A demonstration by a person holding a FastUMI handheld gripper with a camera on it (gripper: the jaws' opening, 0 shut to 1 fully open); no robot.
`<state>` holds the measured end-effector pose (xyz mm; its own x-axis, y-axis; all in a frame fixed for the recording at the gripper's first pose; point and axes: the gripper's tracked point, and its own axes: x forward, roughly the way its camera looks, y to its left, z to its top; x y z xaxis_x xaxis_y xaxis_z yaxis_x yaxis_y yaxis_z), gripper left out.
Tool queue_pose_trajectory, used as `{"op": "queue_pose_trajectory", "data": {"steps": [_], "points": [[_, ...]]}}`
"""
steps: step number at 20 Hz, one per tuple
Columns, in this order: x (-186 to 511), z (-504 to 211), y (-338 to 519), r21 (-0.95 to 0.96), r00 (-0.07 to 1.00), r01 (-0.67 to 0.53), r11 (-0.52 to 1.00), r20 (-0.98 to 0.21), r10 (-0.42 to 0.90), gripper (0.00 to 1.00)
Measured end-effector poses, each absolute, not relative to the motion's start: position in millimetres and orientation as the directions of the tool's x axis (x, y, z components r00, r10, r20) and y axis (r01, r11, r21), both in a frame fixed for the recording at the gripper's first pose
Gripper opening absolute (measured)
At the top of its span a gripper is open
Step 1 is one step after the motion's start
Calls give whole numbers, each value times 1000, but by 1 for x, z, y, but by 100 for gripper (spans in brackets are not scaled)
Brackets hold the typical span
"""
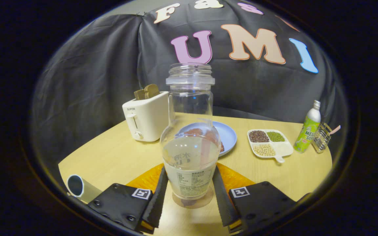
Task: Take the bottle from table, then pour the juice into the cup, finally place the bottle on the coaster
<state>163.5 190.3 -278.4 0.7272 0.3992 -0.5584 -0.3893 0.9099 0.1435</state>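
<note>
The white toaster (146, 119) reads "SUPOR" on its front. The green can-bottle (307, 132) near the wire rack shows "MELON SODA", partly cut. The clear bottle's (190, 131) label print is too small to read.

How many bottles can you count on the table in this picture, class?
2. A clear bottle stands uncapped on the coaster between the tongs, which flank its base. A green bottle stands beyond, beside the wire holder.

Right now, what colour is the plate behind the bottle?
Light blue: the plate shows best in the gripper view, beyond the clear bottle.
</note>
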Motion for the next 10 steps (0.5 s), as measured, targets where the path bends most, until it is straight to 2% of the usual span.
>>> {"op": "queue_pose_trajectory", "data": {"steps": [10], "points": [[153, -308, 192, 77, 738, -408, 910, -559, 378, 74]]}}
